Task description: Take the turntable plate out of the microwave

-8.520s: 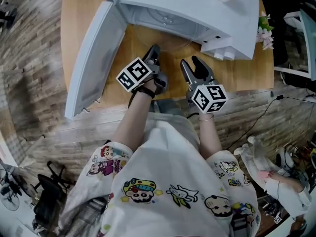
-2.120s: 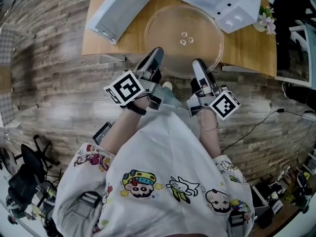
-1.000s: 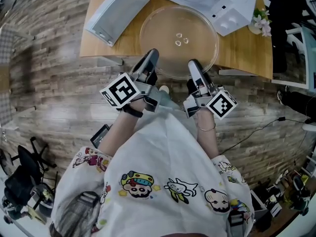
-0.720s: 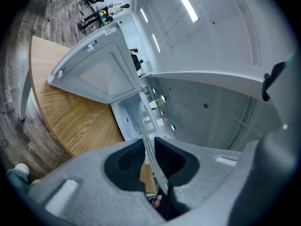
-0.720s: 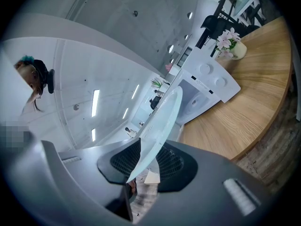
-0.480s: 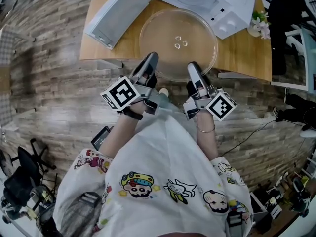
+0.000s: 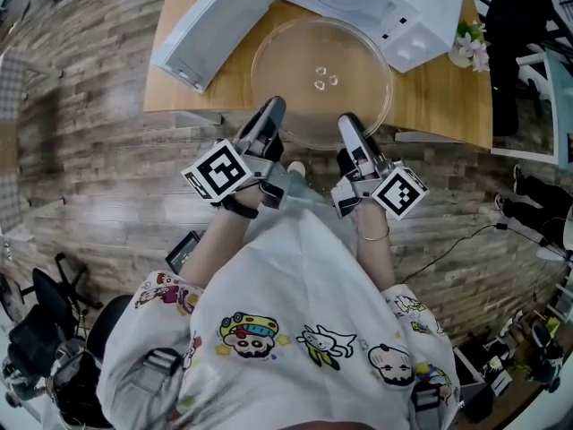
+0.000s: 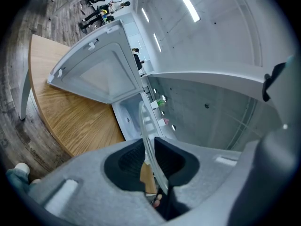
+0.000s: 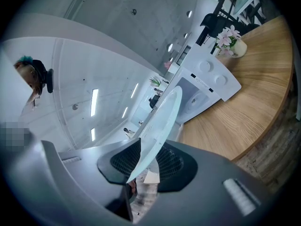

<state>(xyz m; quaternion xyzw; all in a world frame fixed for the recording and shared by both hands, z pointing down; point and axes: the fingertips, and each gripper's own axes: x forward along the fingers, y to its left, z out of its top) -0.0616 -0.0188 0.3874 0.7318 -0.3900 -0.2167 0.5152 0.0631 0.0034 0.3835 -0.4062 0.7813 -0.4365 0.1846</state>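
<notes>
The clear glass turntable plate (image 7: 320,81) lies level over the wooden table (image 7: 443,97), in front of the white microwave (image 7: 376,3). Its near rim juts past the table's front edge. My left gripper (image 7: 271,115) is shut on the near left rim, and my right gripper (image 7: 349,128) is shut on the near right rim. In the left gripper view the plate's rim (image 8: 146,131) runs edge-on between the dark pads of the left gripper (image 8: 149,157). In the right gripper view the plate (image 9: 162,117) slants up out of the pads of the right gripper (image 9: 148,161).
The microwave door (image 7: 210,30) stands swung open to the left, over the table's left part. A small vase of flowers (image 7: 472,47) stands right of the microwave. Wood-plank floor, cables and office chairs surround the table.
Since the earliest frame the plate has come out of the microwave, held by both grippers. Over the last second nothing has visibly moved.
</notes>
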